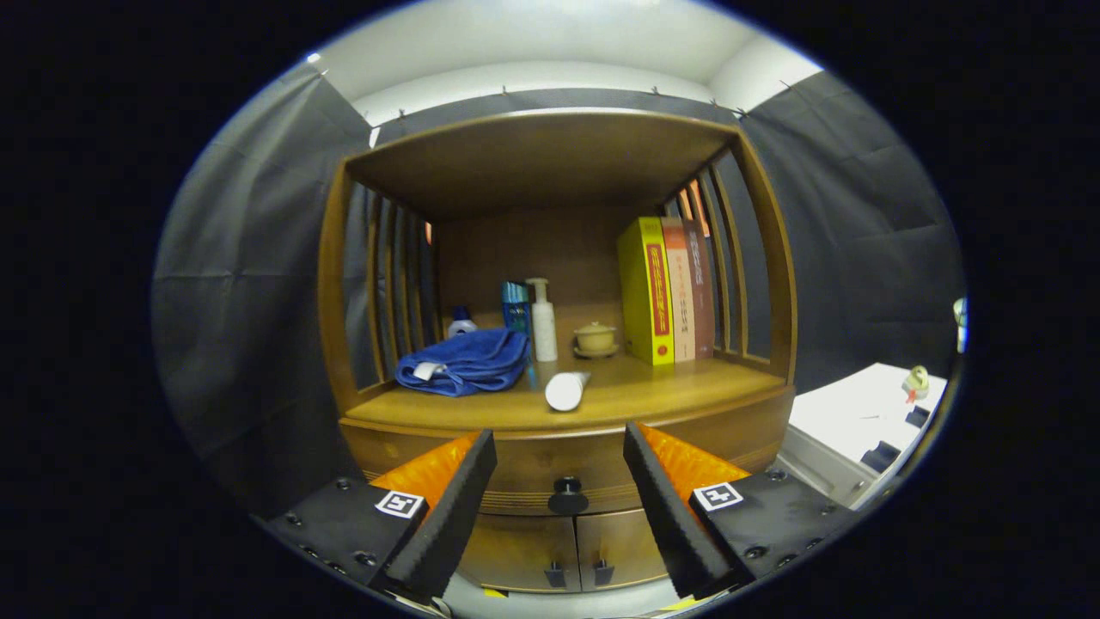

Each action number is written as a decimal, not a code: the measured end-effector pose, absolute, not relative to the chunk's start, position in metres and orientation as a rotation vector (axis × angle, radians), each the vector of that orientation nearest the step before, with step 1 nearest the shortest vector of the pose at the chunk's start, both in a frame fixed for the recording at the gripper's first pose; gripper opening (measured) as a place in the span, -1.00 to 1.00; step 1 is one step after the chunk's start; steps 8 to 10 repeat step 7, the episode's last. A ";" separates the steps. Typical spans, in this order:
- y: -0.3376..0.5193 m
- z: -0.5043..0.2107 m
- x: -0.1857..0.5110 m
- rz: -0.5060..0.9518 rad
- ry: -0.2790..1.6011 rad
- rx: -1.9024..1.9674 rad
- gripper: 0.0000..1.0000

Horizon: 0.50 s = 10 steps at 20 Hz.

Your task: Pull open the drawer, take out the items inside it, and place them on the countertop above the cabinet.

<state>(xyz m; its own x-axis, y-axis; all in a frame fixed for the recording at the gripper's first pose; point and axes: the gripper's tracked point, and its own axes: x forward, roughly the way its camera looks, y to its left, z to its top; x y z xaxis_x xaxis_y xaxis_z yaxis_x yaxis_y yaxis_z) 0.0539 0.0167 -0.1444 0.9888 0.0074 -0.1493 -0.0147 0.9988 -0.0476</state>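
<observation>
A wooden cabinet stands ahead with its drawer (524, 468) pushed in under the countertop (670, 391). The drawer's dark round knob (567, 496) sits just beyond my fingers, centred in the gap between them. My gripper (560, 447) is open, a short way off the drawer front, with nothing between its fingers. On the countertop lie a folded blue towel (464, 361) and a white tube (566, 389) on its side. What is inside the drawer is hidden.
On the countertop also stand a white pump bottle (542, 320), a small blue box (516, 307), a lidded yellow cup (595, 338) and several upright books (666, 291). Two small doors with dark handles (577, 572) sit under the drawer. A white table (868, 408) is at the right.
</observation>
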 end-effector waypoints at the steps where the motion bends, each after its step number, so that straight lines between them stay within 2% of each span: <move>1: 0.019 -0.132 0.043 0.023 0.138 -0.058 0.96; 6: 0.002 -0.130 -0.001 0.079 0.089 -0.065 0.96; 10: -0.006 -0.131 -0.003 0.069 0.071 -0.071 0.96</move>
